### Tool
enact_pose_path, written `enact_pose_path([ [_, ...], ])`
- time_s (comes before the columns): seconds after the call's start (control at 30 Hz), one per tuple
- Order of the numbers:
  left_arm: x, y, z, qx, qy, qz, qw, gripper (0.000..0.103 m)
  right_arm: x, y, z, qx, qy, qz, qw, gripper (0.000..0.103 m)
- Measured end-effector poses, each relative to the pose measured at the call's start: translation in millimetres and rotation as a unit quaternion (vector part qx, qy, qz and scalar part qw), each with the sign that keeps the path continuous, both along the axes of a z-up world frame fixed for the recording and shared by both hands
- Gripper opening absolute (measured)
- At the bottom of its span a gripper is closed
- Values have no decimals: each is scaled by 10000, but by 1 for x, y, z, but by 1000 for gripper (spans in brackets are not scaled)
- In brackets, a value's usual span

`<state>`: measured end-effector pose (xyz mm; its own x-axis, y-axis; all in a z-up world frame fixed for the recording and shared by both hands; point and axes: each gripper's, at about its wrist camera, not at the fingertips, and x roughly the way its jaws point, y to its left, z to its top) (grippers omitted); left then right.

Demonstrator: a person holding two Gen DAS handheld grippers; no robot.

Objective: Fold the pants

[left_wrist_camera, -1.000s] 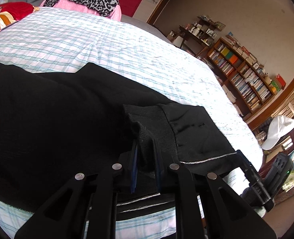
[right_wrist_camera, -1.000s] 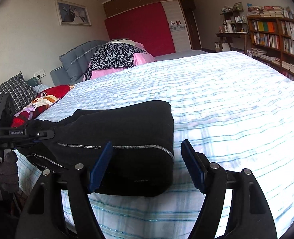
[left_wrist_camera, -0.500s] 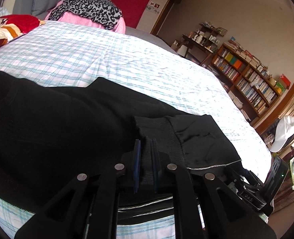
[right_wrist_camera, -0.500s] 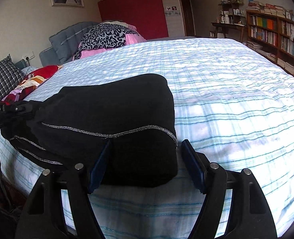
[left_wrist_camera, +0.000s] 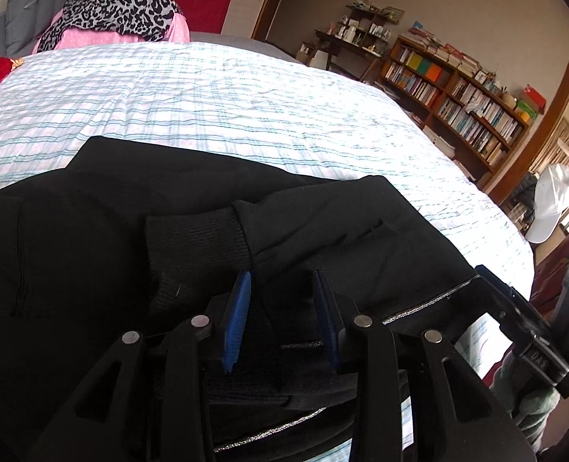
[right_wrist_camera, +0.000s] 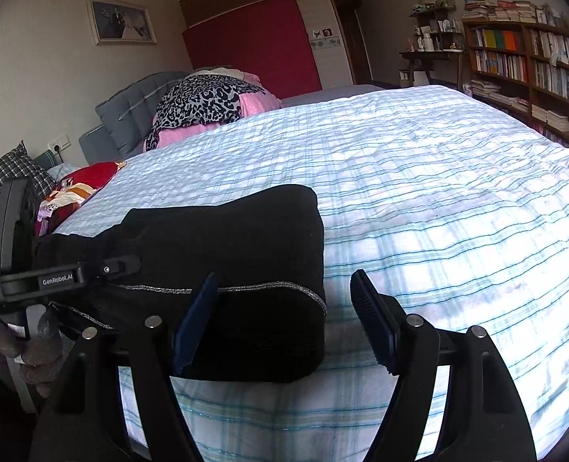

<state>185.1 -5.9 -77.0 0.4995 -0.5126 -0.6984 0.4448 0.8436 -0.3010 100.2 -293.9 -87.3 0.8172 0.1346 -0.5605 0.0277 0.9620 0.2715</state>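
Black pants [left_wrist_camera: 138,254] lie folded near bed [left_wrist_camera: 269,107] edge. Your left gripper [left_wrist_camera: 282,315] opening, cuff loose between pads: let go fully, lift straight. Right gripper [right_wrist_camera: 280,319] wide, empty; keep clear.

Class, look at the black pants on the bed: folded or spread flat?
Folded. The black pants form a compact bundle of stacked layers on the bed, ribbed cuff doubled back on top.

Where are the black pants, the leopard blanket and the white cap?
black pants [right_wrist_camera: 246,238], right wrist view, on the top fold of the bundle.
leopard blanket [left_wrist_camera: 119,4], left wrist view, on the spotted cloth at the head of the bed.
white cap [left_wrist_camera: 554,196], left wrist view, on its crown.
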Motion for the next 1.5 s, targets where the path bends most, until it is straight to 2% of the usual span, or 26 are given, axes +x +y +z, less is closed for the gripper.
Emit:
enact_pose_path([
  [0.13,-8,1,-7,204,-247,-93,9994,34,11,-2,-15,72,357,-61,9993,73],
  [0.27,-6,5,-11,182,-235,-112,9995,34,10,-1,-18,63,392,-41,9992,73],
  [0.4,-3,8,-8,90,-95,-66,9999,34,10,-10,-15,573,397,22,9976,73],
  [0.5,0,15,-1,-133,55,-59,9999,44,13,-21,-16,1160,439,65,9923,73],
  [0.57,0,17,4,-207,65,-27,9998,54,17,-27,-18,1450,509,35,9881,73],
  [0.6,-1,16,7,-206,37,-2,9998,55,18,-29,-19,1557,535,17,9864,73],
  [0.67,0,16,13,-201,13,23,9998,69,21,-32,-20,1649,543,-29,9848,71],
  [0.73,-1,12,19,-208,7,18,9998,72,23,-31,-19,1591,559,-55,9857,61],
  [0.83,-1,2,27,-173,-58,-132,9997,74,26,-25,-19,1534,588,8,9864,53],
  [1.03,0,-1,27,-170,0,-110,9998,75,25,-22,-18,1438,556,61,9880,51],
  [1.27,-2,46,17,-179,55,547,9983,75,21,-15,-10,1000,377,-55,9943,52],
  [1.37,-10,71,21,-199,-55,852,9962,75,16,-10,0,743,172,-172,9969,52],
  [1.5,-24,109,29,-234,-295,1312,9906,76,15,-2,16,655,-55,-139,9977,52],
])
